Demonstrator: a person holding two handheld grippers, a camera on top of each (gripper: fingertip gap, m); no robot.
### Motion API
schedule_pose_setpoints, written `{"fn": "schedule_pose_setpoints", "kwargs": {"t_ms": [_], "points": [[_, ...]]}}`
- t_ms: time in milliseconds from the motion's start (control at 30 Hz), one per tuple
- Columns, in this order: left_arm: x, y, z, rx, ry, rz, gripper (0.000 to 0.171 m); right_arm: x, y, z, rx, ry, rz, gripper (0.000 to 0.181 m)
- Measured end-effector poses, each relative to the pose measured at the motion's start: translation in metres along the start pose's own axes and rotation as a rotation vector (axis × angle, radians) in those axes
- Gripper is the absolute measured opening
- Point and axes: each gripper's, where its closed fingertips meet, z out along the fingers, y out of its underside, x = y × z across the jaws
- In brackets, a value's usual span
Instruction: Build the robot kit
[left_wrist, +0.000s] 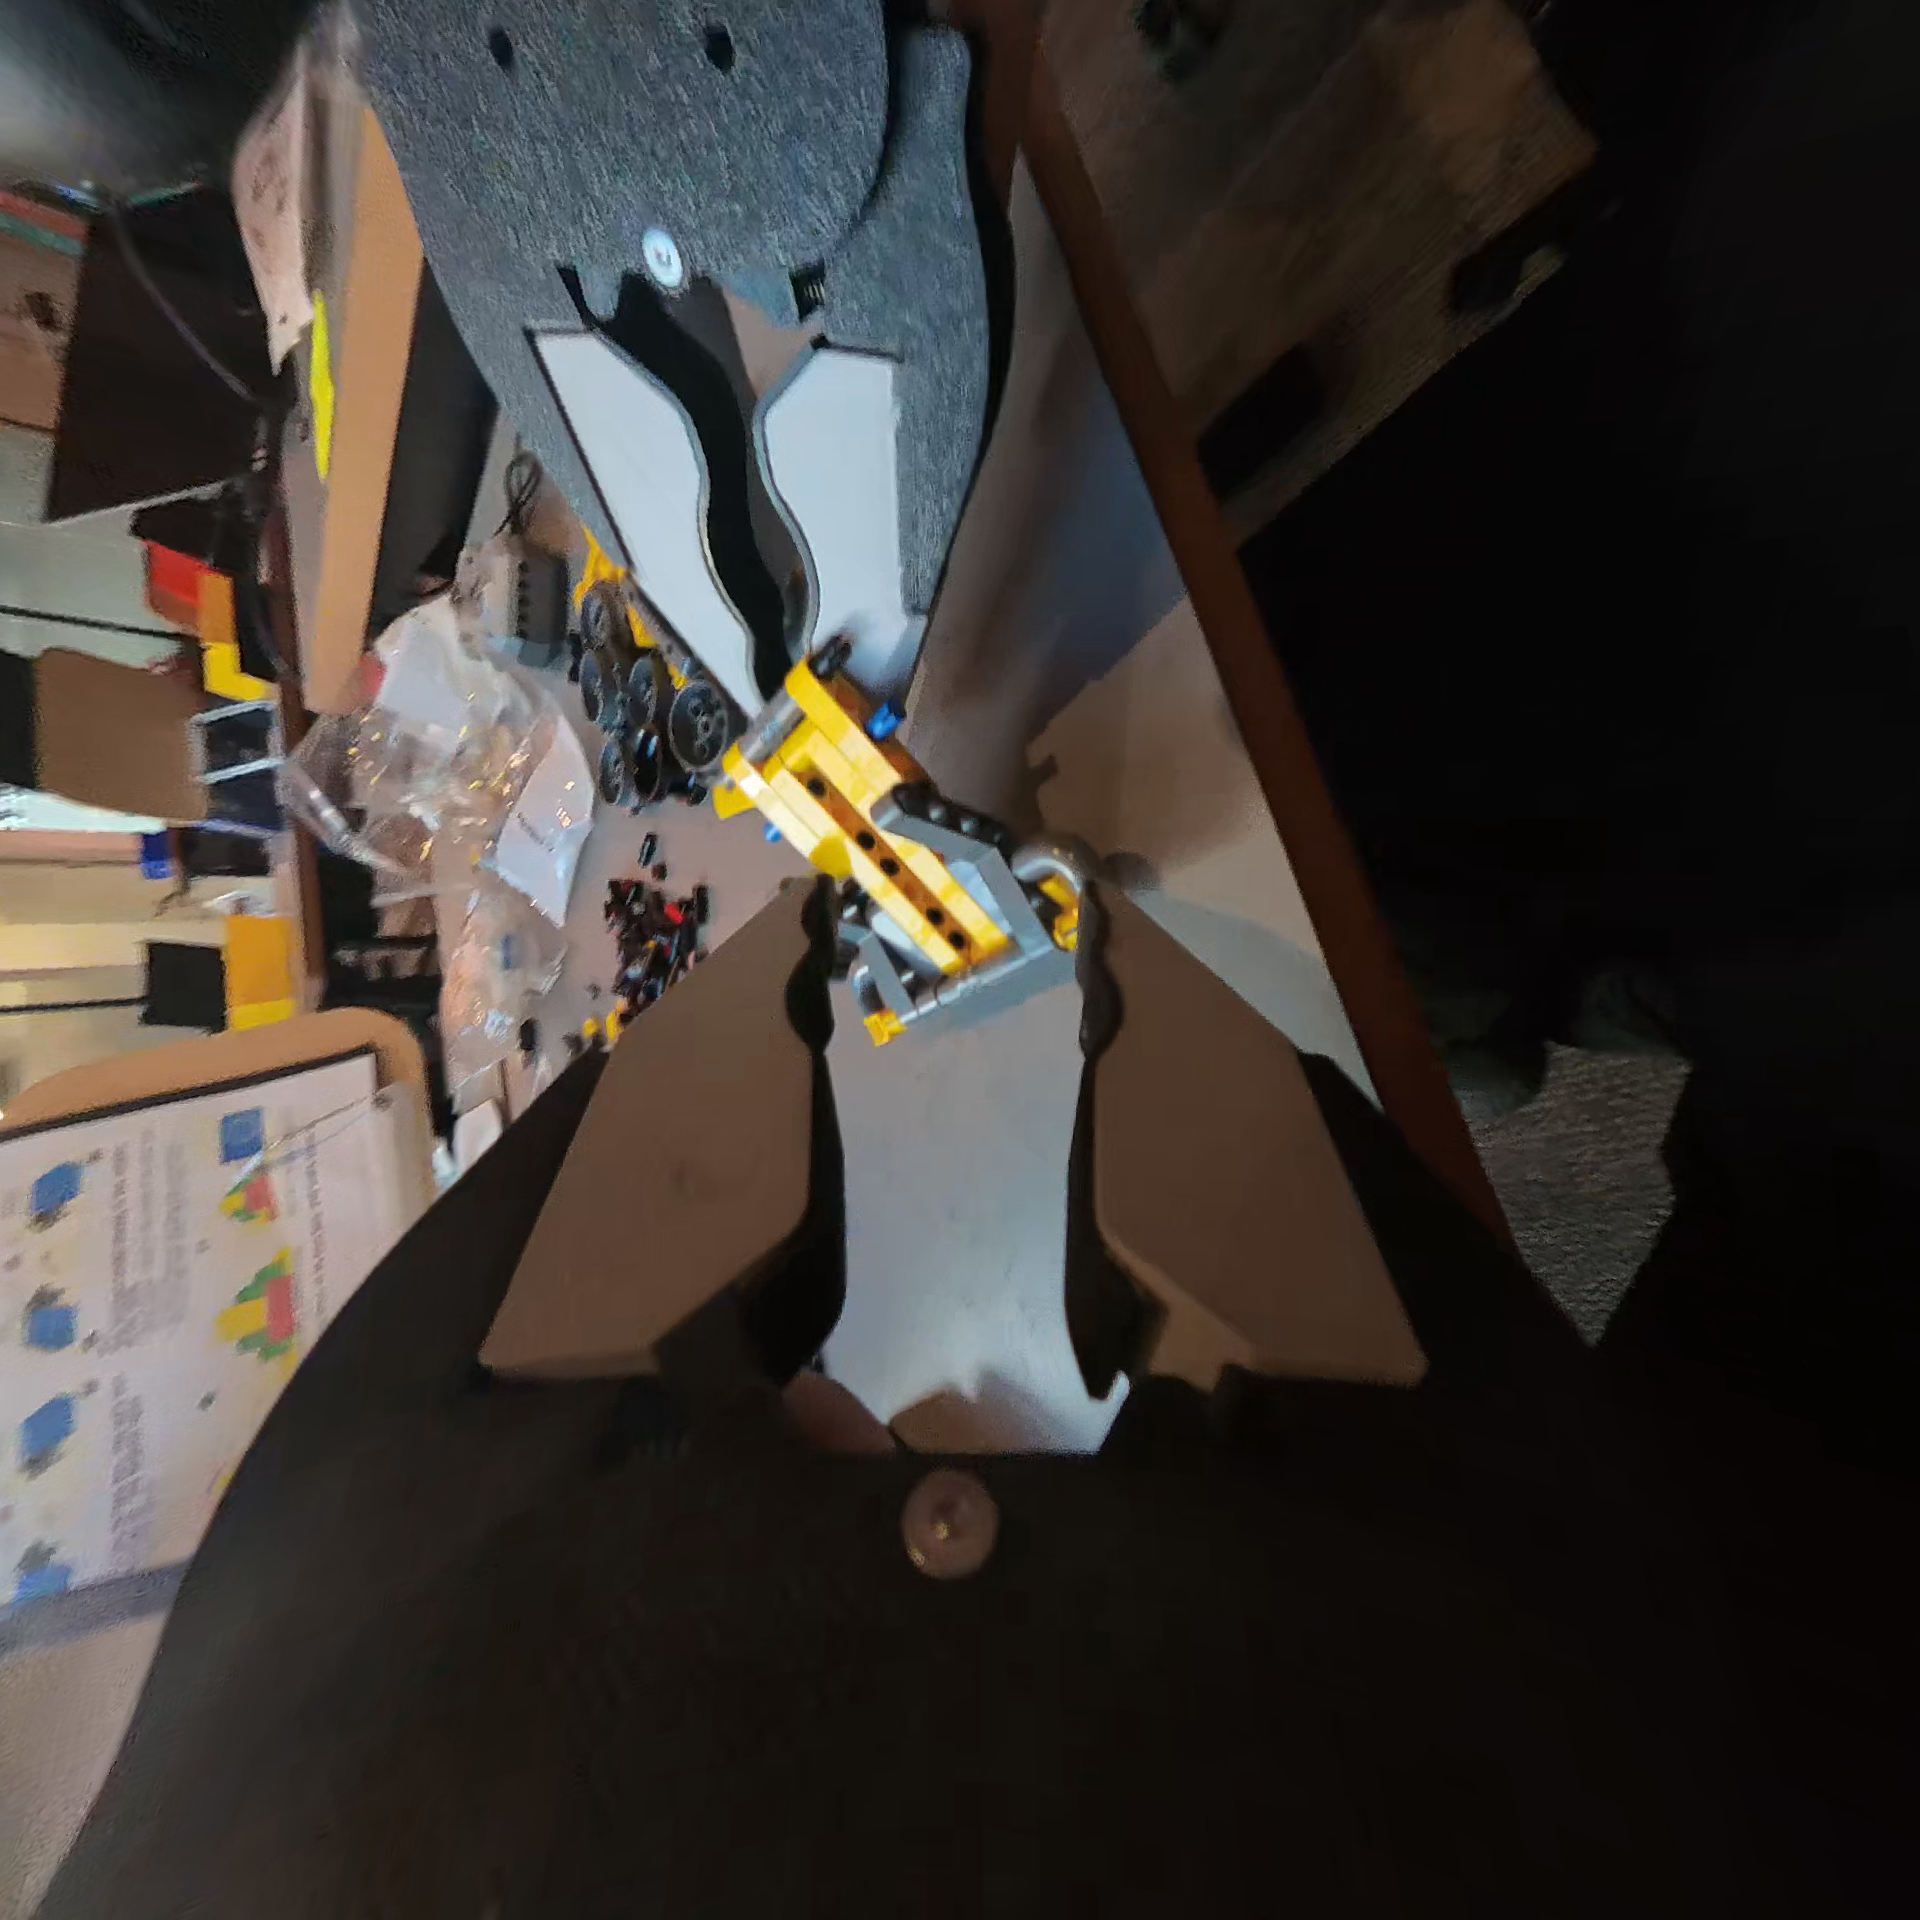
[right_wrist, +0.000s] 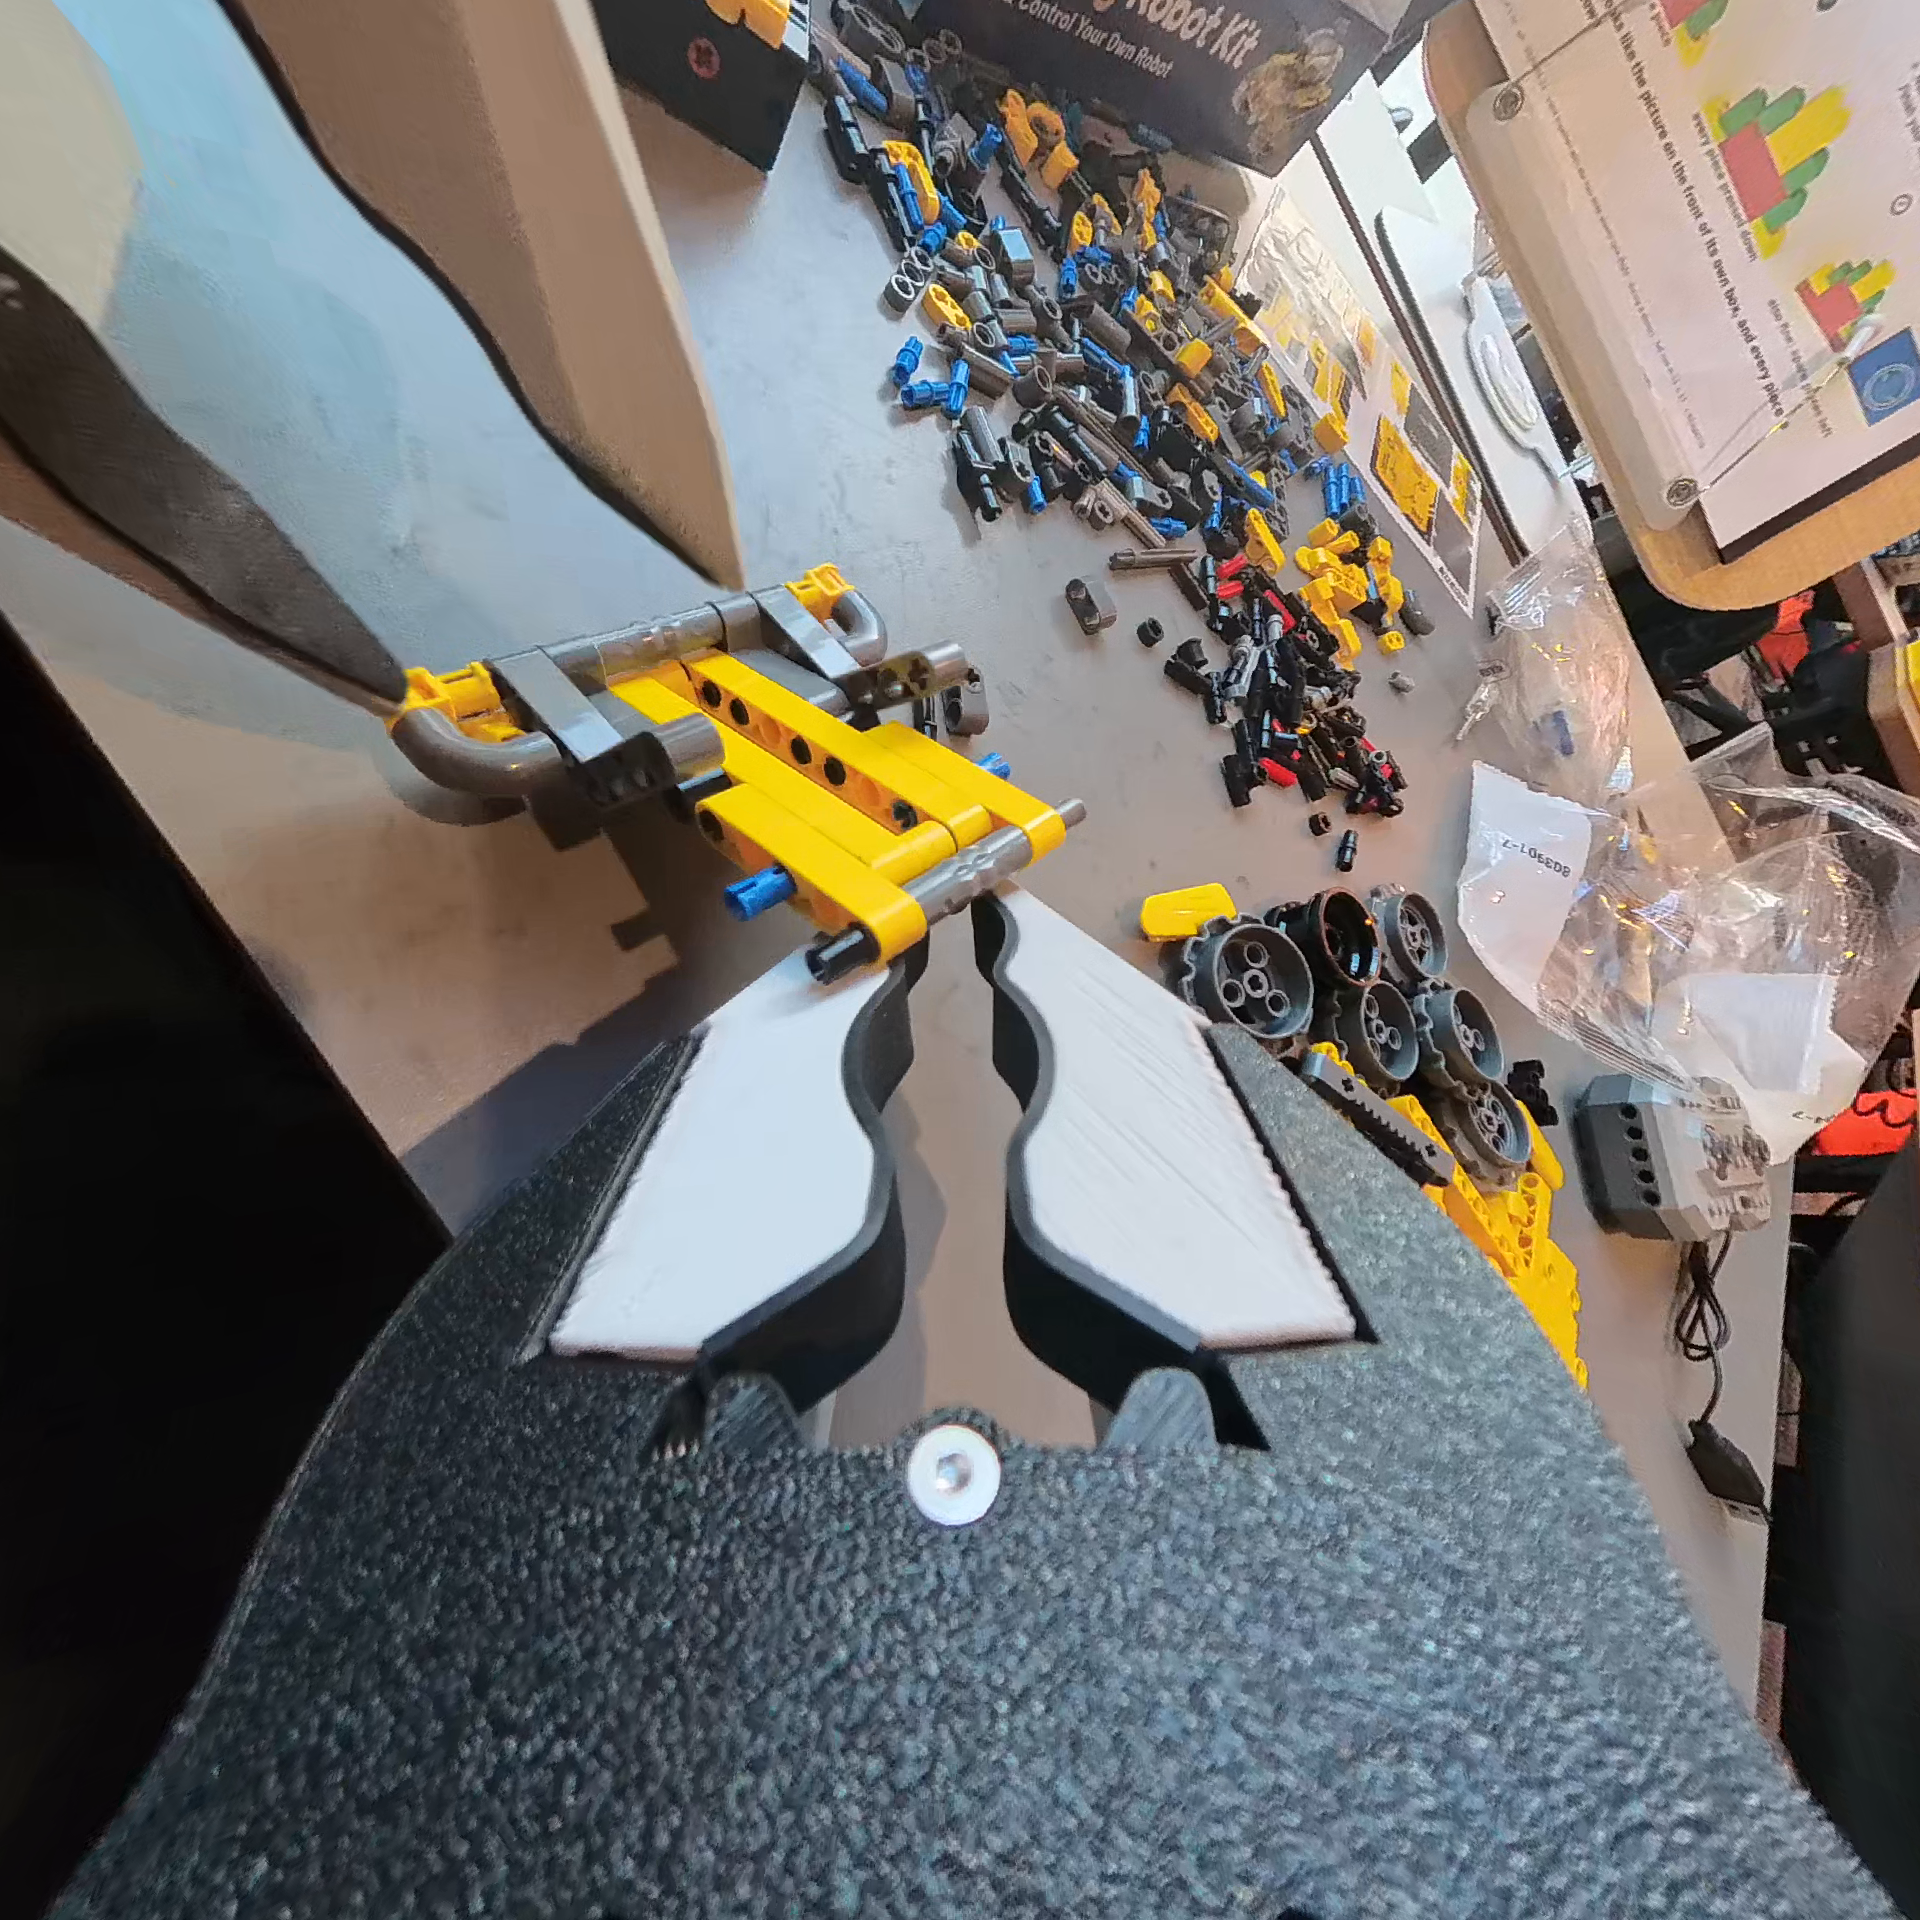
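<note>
While both grippers meet over the grey table (right_wrist: 831, 436), the left gripper (left_wrist: 951, 914) has its jaws spread fairly wide, and its two fingertips press on the opposite sides of the grey end of the yellow and grey brick assembly (right_wrist: 769, 758). In the right wrist view one dark fingertip (right_wrist: 343, 665) of that gripper touches a yellow connector on the assembly's far-left corner, beside a curved grey tube. The right gripper (right_wrist: 945, 920) has its jaws open only a narrow way; its tips sit right at the grey axle that crosses the near end of the assembly, and whether they pinch it cannot be told. The assembly is a flat frame of long yellow beams with round holes, with grey beams and bent tubes at the far end, a blue pin (right_wrist: 758, 894) poking out at the near-left side and a black pin below it. It lies between the two grippers, just off the table edge at left. To the right lie a heap of grey toothed wheels (right_wrist: 1371, 997), crumpled clear plastic bags (right_wrist: 1714, 914), a grey motor block (right_wrist: 1662, 1164) with a black cable, and farther off a scatter of small blue, yellow and black loose pieces (right_wrist: 1122, 343).
</note>
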Motion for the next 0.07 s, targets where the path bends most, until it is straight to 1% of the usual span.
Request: {"fn": "schedule_pose_setpoints", "kwargs": {"t_ms": [67], "points": [[0.0001, -0.0119, -0.0044, 0.048, 0.097, 0.008, 0.036, -0.0006, 0.0013, 0.0005, -0.001, -0.005, 0.004, 0.004]]}}
